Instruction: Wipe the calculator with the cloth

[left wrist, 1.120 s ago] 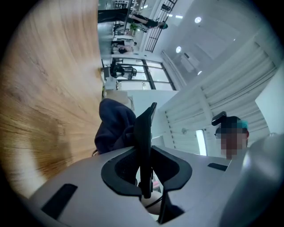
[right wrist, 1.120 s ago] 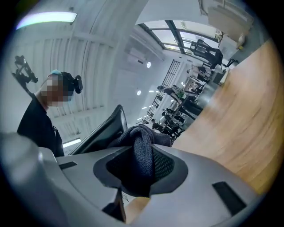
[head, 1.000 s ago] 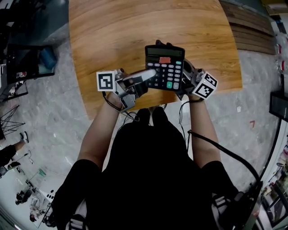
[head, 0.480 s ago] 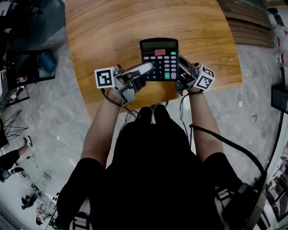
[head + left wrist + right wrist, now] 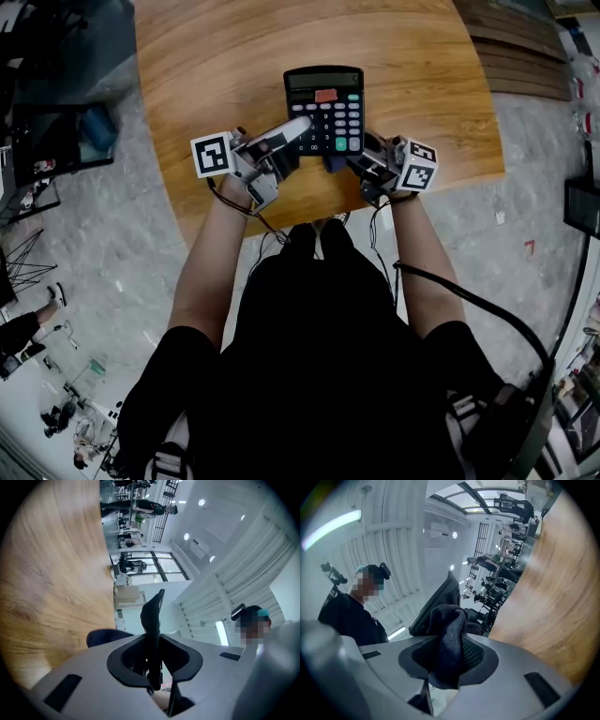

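Observation:
A black calculator (image 5: 323, 105) with an orange label is held keys-up above the wooden table (image 5: 225, 56). My left gripper (image 5: 296, 130) is shut on its left edge; in the left gripper view the calculator (image 5: 153, 620) stands edge-on between the pads. My right gripper (image 5: 349, 162) is shut on a dark blue cloth (image 5: 334, 164) just under the calculator's near edge. In the right gripper view the cloth (image 5: 448, 641) bulges out between the jaws, with the calculator (image 5: 435, 605) right behind it. The cloth (image 5: 100, 637) also shows dimly left of the left jaws.
The table's rounded near edge (image 5: 281, 211) lies just below both grippers, with the person's body behind it. Black equipment (image 5: 52, 131) stands on the floor at the left. Dark wooden boards (image 5: 520, 56) lie beyond the table's right side.
Both grippers and the calculator have moved farther out over the table, up and slightly left in the head view. The right gripper with the cloth has swung in under the calculator's near edge.

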Available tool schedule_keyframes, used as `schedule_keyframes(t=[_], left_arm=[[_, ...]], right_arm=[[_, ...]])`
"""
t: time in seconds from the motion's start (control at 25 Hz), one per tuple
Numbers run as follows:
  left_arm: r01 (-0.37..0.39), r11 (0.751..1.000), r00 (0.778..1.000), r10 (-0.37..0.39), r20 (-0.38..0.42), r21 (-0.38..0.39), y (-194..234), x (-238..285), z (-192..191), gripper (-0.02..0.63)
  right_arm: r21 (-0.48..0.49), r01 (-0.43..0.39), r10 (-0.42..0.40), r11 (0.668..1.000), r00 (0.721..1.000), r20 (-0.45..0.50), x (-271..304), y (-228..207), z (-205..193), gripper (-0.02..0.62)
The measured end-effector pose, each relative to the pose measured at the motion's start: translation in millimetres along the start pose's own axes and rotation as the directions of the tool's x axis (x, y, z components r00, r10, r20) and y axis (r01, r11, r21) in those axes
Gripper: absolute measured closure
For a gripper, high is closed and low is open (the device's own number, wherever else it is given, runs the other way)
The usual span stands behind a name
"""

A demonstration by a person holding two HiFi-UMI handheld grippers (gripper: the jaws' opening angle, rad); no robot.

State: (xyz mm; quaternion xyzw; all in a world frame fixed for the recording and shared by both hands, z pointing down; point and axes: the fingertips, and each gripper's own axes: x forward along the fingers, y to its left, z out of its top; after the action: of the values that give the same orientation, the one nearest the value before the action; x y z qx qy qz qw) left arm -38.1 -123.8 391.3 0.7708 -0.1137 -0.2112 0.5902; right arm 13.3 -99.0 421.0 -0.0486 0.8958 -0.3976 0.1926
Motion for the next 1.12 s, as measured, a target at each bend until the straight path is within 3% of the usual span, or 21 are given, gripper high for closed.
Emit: schedule_keyframes(t=[0.12, 0.2, 0.28, 0.36, 0.4, 0.44, 0.52, 0.6, 0.72, 0.8, 0.88, 0.96, 1.04, 1.12], left_arm=[[-0.013, 1.0, 1.0, 0.013, 0.018, 0.002, 5.1, -2.4, 0.4, 0.531], [-0.011, 1.0, 1.0, 0.011, 0.027, -0.003, 8.3, -4.5, 0.1, 0.531], [-0.009, 1.0, 0.999, 0.01, 0.037, -0.012, 12.2, -6.3, 0.7, 0.531], [-0.005, 1.0, 0.999, 0.006, 0.044, -0.026, 16.0, -7.0, 0.7, 0.531], [-0.005, 0.999, 0.999, 0.006, 0.042, -0.034, 18.6, -7.4, 0.0, 0.531], [-0.009, 0.999, 0.999, 0.011, 0.037, -0.04, 22.1, -8.2, -1.3, 0.531], [-0.031, 0.998, 0.999, 0.032, 0.019, -0.05, 32.7, -10.6, -4.7, 0.531], [-0.058, 0.996, 0.998, 0.058, 0.001, -0.061, 46.9, -13.5, -9.5, 0.531], [-0.096, 0.992, 0.995, 0.095, -0.026, -0.079, 68.8, -16.2, -23.9, 0.531], [-0.119, 0.989, 0.992, 0.116, -0.041, -0.088, 79.9, -16.9, -34.4, 0.53], [-0.145, 0.985, 0.989, 0.141, -0.055, -0.093, 90.2, -17.9, -40.6, 0.531], [-0.174, 0.981, 0.983, 0.168, -0.07, -0.085, 101.8, -19.2, -43.7, 0.531], [-0.195, 0.978, 0.979, 0.188, -0.084, -0.074, 112.5, -19.6, -45.8, 0.531], [-0.217, 0.973, 0.973, 0.209, -0.093, -0.079, 122.1, -20.1, -48.3, 0.531]], right_arm=[[-0.02, 0.009, -0.01, 1.0, 0.997, -0.08, -19.3, 13.0, -19.2, 0.489], [-0.072, 0.063, -0.071, 0.995, 0.989, -0.126, -34.7, 15.5, -23.4, 0.489], [-0.158, 0.161, -0.184, 0.974, 0.972, -0.143, -53.2, 11.6, -16.5, 0.489], [-0.258, 0.312, -0.348, 0.914, 0.932, -0.104, -76.9, -0.6, 3.3, 0.489], [-0.31, 0.407, -0.448, 0.859, 0.891, -0.071, -90.4, -10.9, 15.5, 0.489], [-0.363, 0.504, -0.553, 0.784, 0.832, -0.04, -104.2, -23.6, 26.5, 0.489], [-0.467, 0.653, -0.738, 0.596, 0.674, -0.001, -127.5, -51.0, 40.4, 0.489], [-0.539, 0.722, -0.855, 0.433, 0.518, 0.007, -142.6, -75.2, 42.5, 0.489], [-0.588, 0.765, -0.948, 0.262, 0.318, -0.009, -162.5, -104.8, 29.7, 0.489], [-0.609, 0.771, -0.977, 0.187, 0.209, -0.037, -173.4, -118.6, 17.0, 0.489], [-0.625, 0.764, -0.987, 0.159, 0.136, -0.084, -178.0, -130.7, 2.3, 0.489], [-0.625, 0.762, -0.985, 0.167, 0.101, -0.139, -179.1, -141.9, -12.2, 0.488], [-0.61, 0.768, -0.978, 0.193, 0.104, -0.18, -178.6, -148.3, -19.9, 0.488], [-0.584, 0.778, -0.97, 0.231, 0.139, -0.198, -176.4, -147.1, -18.5, 0.456]])
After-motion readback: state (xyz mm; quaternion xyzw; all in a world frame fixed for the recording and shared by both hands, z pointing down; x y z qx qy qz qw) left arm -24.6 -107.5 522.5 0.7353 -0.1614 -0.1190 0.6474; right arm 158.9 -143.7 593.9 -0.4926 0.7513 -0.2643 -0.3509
